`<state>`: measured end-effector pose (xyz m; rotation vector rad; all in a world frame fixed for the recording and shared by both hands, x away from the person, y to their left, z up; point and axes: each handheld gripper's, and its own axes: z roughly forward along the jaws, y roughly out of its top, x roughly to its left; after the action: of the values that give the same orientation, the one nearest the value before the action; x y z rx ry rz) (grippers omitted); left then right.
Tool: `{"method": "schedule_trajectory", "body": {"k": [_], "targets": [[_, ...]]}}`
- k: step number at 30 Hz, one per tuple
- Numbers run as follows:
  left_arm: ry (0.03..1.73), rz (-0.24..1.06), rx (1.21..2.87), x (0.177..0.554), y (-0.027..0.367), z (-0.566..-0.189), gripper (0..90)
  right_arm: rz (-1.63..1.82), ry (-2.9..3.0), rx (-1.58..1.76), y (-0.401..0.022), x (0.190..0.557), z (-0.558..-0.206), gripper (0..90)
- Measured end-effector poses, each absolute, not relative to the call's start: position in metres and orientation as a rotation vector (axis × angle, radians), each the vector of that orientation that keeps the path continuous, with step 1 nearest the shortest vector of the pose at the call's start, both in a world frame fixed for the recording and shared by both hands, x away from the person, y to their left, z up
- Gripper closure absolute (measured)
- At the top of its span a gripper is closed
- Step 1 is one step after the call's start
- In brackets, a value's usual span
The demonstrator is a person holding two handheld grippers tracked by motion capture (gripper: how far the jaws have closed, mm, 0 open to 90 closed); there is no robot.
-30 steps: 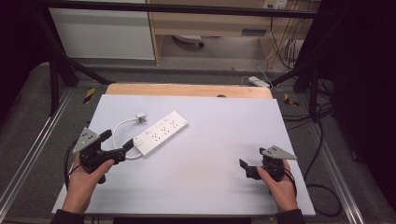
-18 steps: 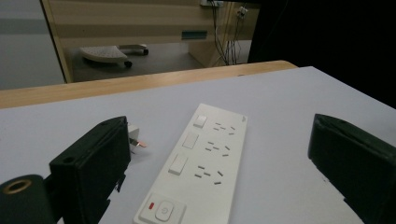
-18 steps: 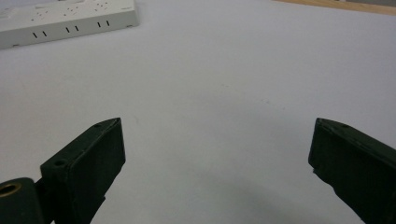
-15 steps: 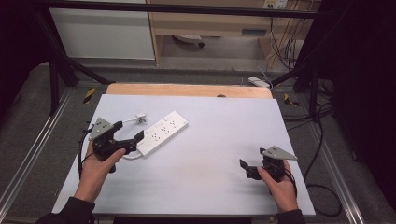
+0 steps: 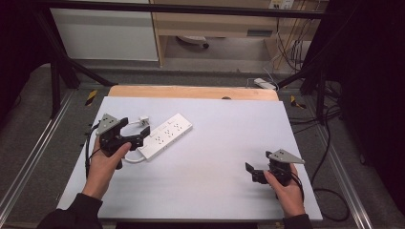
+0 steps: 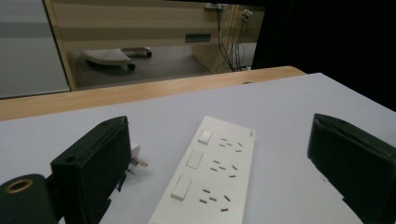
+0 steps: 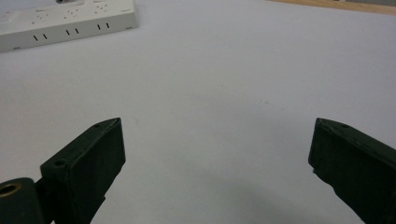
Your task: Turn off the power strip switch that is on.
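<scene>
A white power strip lies at an angle on the left half of the white tabletop; its sockets and switches show close up in the left gripper view. Its white plug lies beside the strip's far-left side, seen too next to the left jaw. My left gripper is open, its jaws straddling the near end of the strip without touching it. My right gripper is open and empty low over bare table at the front right. The strip's end sits far off in that view.
A wooden edge strip runs along the table's far side. Behind it is floor with a white cabinet, a wooden shelf unit and cables. Metal rails flank the table.
My left gripper has moved forward and right across the table until its open jaws reach the power strip's near end. The right gripper has stayed put.
</scene>
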<state>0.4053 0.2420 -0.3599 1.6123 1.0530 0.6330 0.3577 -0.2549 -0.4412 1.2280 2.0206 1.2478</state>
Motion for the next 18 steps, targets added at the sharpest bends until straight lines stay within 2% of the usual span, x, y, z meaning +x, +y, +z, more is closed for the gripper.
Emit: {"method": "schedule_trajectory", "body": {"k": [8,18], "targets": [[1.073,0.637,1.617,0.418,0.240,-0.365,10.5,1.254,2.013,1.235,-0.256,0.358,-0.441,4.2],[1.041,0.644,1.653,0.434,0.224,-0.372,9.5,1.247,2.001,1.253,-0.260,0.354,-0.441,4.2]]}}
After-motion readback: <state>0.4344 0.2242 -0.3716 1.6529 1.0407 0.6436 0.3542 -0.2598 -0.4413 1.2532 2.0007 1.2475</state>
